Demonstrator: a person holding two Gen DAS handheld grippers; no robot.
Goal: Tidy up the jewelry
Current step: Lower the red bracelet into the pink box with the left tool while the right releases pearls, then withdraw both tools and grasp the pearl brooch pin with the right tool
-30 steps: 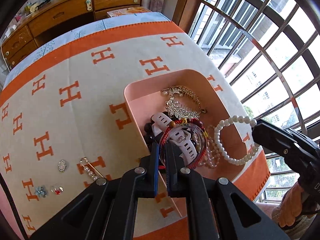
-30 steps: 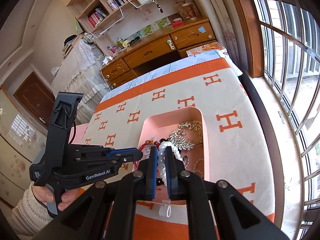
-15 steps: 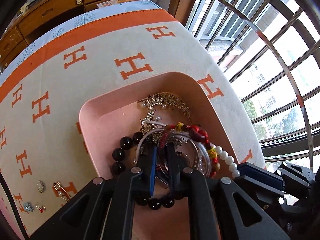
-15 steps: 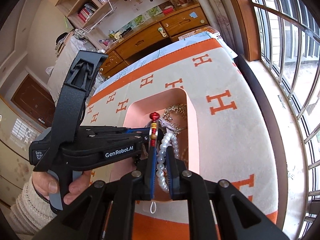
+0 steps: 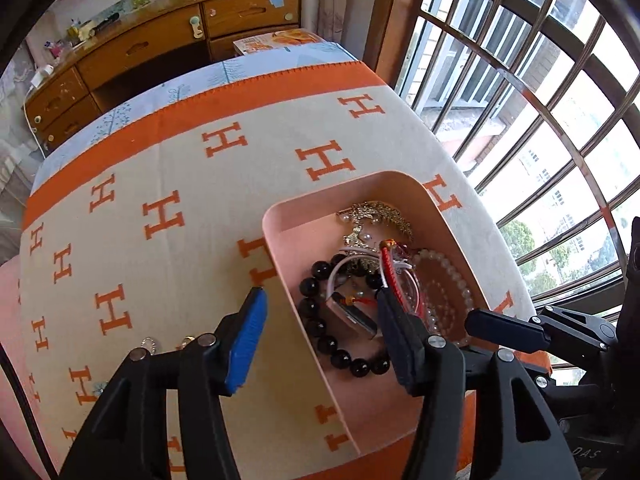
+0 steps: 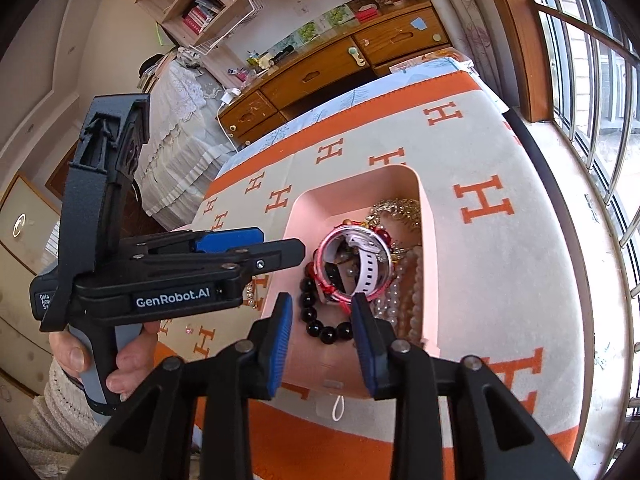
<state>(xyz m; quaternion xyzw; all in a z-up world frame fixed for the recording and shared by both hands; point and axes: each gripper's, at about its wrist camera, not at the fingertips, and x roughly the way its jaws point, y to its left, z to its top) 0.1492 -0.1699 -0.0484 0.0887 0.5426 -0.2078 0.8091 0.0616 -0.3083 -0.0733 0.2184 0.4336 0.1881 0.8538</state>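
Note:
A pink tray point(image 5: 276, 240) point(image 6: 426, 224) on the H-patterned cloth holds the jewelry. In it lie a black bead bracelet point(image 5: 320, 326) point(image 6: 316, 320), a white watch point(image 6: 368, 268), red and clear bangles point(image 5: 390, 270) point(image 6: 340, 294), a pearl bracelet point(image 5: 446, 280) point(image 6: 412, 284) and a gilt hair comb point(image 5: 376, 214). My left gripper point(image 5: 320, 320) point(image 6: 276, 245) hangs over the tray's left wall. Its jaws are opening and the pads press on nothing, though the red bangle leans by the right finger. My right gripper point(image 6: 322, 320) point(image 5: 504, 328) is at the tray's near end, jaws opening, gripping nothing.
Small pieces lie on the cloth left of the tray: a ring point(image 5: 150, 344) and a pearl pin point(image 6: 250, 292). A person's hand point(image 6: 80, 356) holds the left gripper. Window bars point(image 5: 540, 100) run along the right. Wooden drawers point(image 5: 160, 40) stand beyond the table's far edge.
The left gripper let go of the red and clear bangles and the right let go of the pearl bracelet. Both pieces now lie in the tray. The left gripper drew back from it.

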